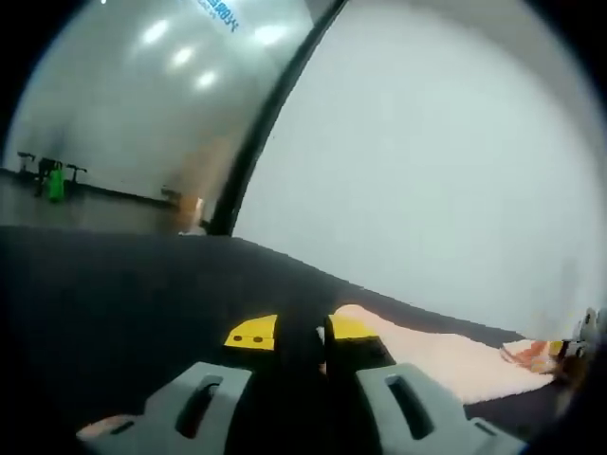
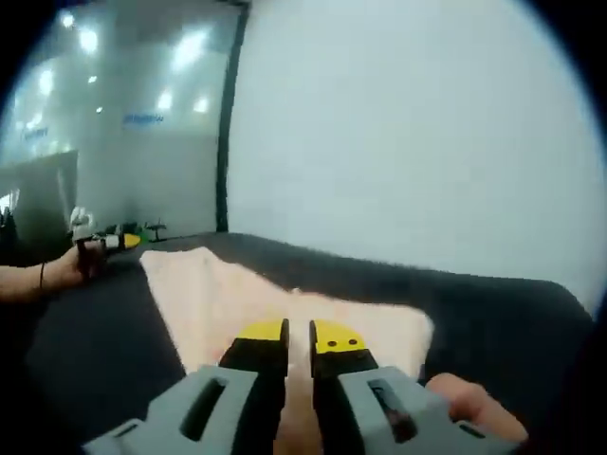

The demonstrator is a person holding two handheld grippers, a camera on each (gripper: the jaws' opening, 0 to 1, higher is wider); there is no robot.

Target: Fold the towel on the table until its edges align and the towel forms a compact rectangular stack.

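Note:
A pale pink towel (image 2: 237, 294) lies spread flat on the black table (image 2: 493, 303). My right gripper (image 2: 298, 334) sits low over the towel's near edge, its yellow-tipped jaws almost together with cloth between them. In the left gripper view the towel (image 1: 446, 358) stretches away to the right. My left gripper (image 1: 302, 332) stands slightly open at the towel's corner, the cloth touching the inner side of its right jaw. The left gripper (image 2: 100, 244), held by a hand, also appears at the towel's far corner. The right gripper (image 1: 574, 353) appears at the towel's other end.
The black table (image 1: 114, 303) runs wide to the left of the towel. A white wall (image 1: 427, 161) stands behind it, with a dark post (image 1: 261, 133) and a glass partition (image 1: 123, 95). A person's hand (image 2: 474, 403) holds my right gripper.

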